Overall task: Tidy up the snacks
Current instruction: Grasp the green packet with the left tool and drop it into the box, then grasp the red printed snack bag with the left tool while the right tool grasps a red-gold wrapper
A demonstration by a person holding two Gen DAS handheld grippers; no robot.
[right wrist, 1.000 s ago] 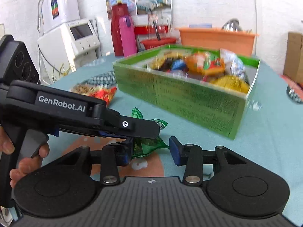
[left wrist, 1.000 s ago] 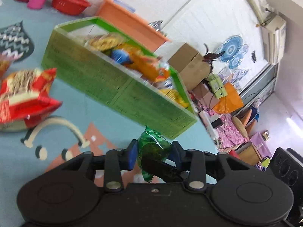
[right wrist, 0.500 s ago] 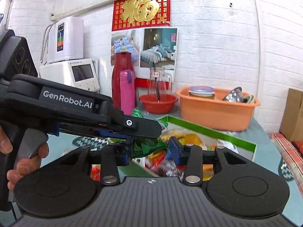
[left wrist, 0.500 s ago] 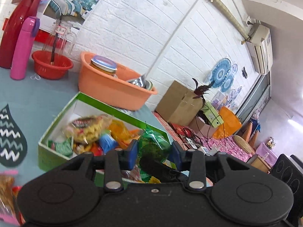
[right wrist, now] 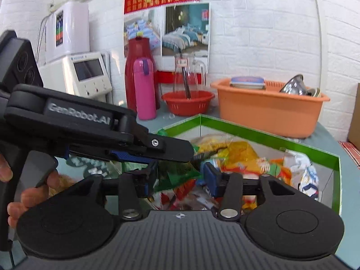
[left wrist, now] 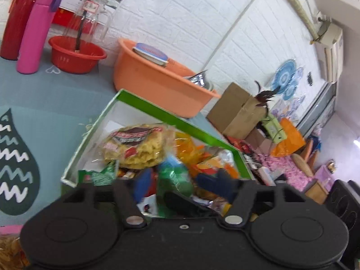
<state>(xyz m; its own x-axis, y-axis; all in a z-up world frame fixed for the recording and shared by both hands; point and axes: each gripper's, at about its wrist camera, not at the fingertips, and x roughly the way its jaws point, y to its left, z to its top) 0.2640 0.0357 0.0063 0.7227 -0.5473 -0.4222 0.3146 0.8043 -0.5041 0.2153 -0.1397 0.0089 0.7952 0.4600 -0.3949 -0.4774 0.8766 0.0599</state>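
A green box [left wrist: 157, 109] full of snack packets stands on the blue table; it also shows in the right wrist view [right wrist: 265, 135]. My left gripper [left wrist: 182, 185] is over the box with its jaws spread apart, and the green snack packet [left wrist: 177, 177] sits loose between them, blurred. In the right wrist view the left gripper [right wrist: 173, 150] reaches in from the left above the green packet [right wrist: 180, 173]. My right gripper [right wrist: 178, 177] is open and empty, just in front of the box.
An orange basin [left wrist: 157, 78] stands behind the box, with a red bowl [left wrist: 76, 54], a pink bottle [left wrist: 36, 29] and a red flask [right wrist: 139, 67] at the back. A snack bag [left wrist: 9, 247] lies at the lower left. Cardboard boxes [left wrist: 236, 110] sit beyond the table.
The left gripper carried the green packet from the table up over the box, then its jaws opened and the packet came loose. The right gripper rose and followed, staying open.
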